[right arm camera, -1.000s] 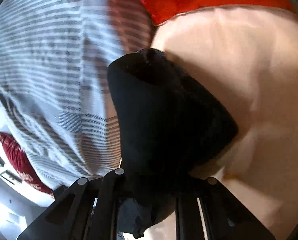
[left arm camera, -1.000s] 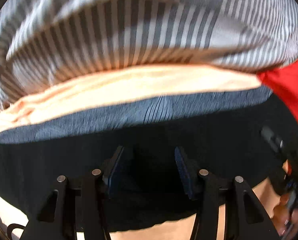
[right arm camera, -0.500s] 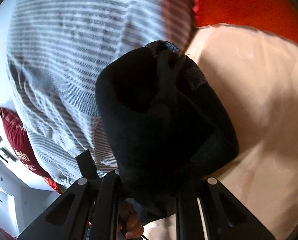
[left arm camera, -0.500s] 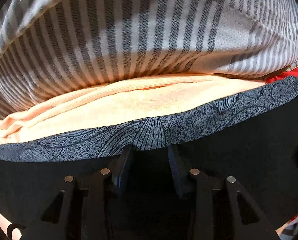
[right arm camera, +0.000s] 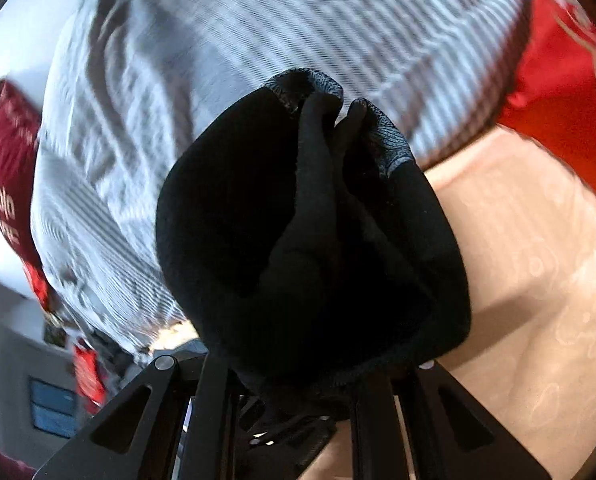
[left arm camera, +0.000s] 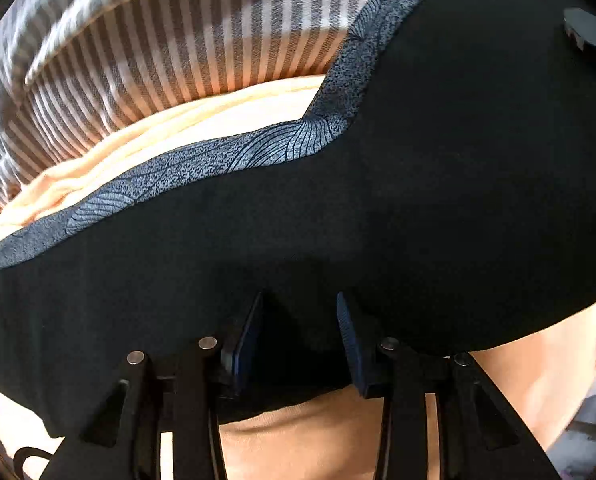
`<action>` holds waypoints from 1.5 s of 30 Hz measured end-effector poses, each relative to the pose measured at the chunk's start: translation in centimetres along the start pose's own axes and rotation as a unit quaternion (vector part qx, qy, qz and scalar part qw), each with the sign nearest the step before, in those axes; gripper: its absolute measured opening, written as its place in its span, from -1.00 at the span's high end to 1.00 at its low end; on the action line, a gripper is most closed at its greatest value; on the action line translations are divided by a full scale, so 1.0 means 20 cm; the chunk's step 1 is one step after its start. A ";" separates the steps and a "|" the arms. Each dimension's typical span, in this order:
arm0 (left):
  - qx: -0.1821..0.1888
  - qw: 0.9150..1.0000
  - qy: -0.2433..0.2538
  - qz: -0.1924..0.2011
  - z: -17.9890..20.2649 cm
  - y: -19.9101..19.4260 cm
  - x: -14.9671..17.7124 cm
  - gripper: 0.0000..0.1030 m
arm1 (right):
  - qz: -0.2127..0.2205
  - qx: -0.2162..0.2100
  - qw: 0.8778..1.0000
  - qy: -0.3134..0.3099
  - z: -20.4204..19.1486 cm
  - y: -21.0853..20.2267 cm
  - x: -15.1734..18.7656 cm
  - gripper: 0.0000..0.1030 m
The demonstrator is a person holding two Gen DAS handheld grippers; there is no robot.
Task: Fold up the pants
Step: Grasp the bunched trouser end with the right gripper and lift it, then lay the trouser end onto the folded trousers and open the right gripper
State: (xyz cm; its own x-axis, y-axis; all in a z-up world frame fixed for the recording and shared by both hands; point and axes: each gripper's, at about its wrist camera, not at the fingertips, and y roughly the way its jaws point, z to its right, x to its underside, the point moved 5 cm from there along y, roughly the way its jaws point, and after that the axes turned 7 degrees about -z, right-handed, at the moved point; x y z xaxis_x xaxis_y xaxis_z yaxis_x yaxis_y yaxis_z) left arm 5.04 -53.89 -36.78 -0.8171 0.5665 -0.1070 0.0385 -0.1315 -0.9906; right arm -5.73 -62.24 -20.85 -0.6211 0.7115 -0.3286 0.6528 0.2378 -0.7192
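Left wrist view puts my left gripper low over the pants, pointing steeply down at the black cloth. Its jaws have just been closing and now stand narrow, with a bunch of dark fabric between the blue pads; whether they truly pinch it, I cannot tell. The pants lie spread on the peach sheet, patterned waistband on the far side, a striped pillow beyond it. At the right the cloth rises off the sheet.

On the right wrist camera, my right gripper is clamped on a thick wad of the pants, which bulges up ahead of the fingers with the patterned edge at its tip. It tilts down over the sheet, striped pillow far left, red cloth far right.

I judge this the first fold: one end is lifted to be carried across while the left side anchors. Next I need the anchor firm, then lay the lifted end evenly on the flat half, edges matched, before letting go.
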 end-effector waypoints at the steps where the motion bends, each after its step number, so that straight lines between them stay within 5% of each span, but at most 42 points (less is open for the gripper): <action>1: 0.019 1.000 -0.010 -0.008 -0.03 -0.01 0.01 0.22 | 0.000 0.010 1.000 -0.014 -0.06 0.01 0.00 0.73; 4: 0.045 0.998 -0.039 -0.012 -0.22 -0.09 0.08 0.22 | -0.002 0.034 0.998 -0.054 -0.21 0.06 0.02 0.73; 13: -0.004 0.994 -0.106 -0.025 -1.05 -0.22 0.34 0.22 | -0.039 0.144 0.970 -0.190 -0.63 0.50 0.33 0.73; 19: -0.039 0.985 -0.165 -0.031 -1.51 -0.23 0.42 0.03 | -0.094 0.282 0.915 -0.274 -0.75 1.03 0.63 0.60; 22: -0.037 0.981 -0.185 -0.036 -1.63 -0.23 0.46 0.03 | -0.081 0.362 0.869 -0.326 -0.76 1.11 0.75 0.36; 24: -0.034 0.979 -0.196 -0.036 -1.69 -0.23 0.47 -0.02 | -0.084 0.359 0.859 -0.355 -0.79 1.08 0.82 -0.14; 26: -0.028 0.978 -0.203 -0.036 -1.75 -0.22 0.48 -0.41 | -0.080 0.342 0.851 -0.389 -0.88 1.04 0.87 -0.17; 29: -0.014 0.979 -0.200 -0.023 -1.79 -0.25 0.45 -0.43 | -0.085 0.303 0.859 -0.403 -0.96 0.94 0.95 -0.17; 33: 0.031 0.983 -0.182 -0.016 -1.67 -0.37 0.39 -0.43 | -0.101 0.253 0.900 -0.341 -0.86 0.75 0.92 -0.17; 36: 0.077 0.985 -0.156 -0.003 -1.48 -0.42 0.32 -0.43 | -0.105 0.254 0.921 -0.275 -0.69 0.60 0.82 -0.17; 40: 0.118 0.986 -0.116 -0.017 -1.24 -0.36 0.21 -0.43 | -0.110 0.269 0.933 -0.213 -0.51 0.45 0.72 -0.16; 44: 0.089 0.991 -0.091 -0.031 -1.03 -0.24 0.14 -0.39 | -0.120 0.268 0.941 -0.166 -0.37 0.43 0.69 0.00; 45: 0.060 0.994 -0.083 -0.036 -1.01 -0.20 0.13 -0.16 | -0.125 0.264 0.944 -0.157 -0.34 0.42 0.69 0.11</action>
State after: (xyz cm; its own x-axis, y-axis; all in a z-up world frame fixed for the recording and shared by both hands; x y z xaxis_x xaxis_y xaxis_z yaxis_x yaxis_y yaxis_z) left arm 14.31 -35.44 -34.90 -0.8993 0.4373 -0.0108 -0.0838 -0.1964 -0.9769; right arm -5.84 -45.86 -27.31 -0.8791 0.4261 -0.2135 0.2136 -0.0482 -0.9757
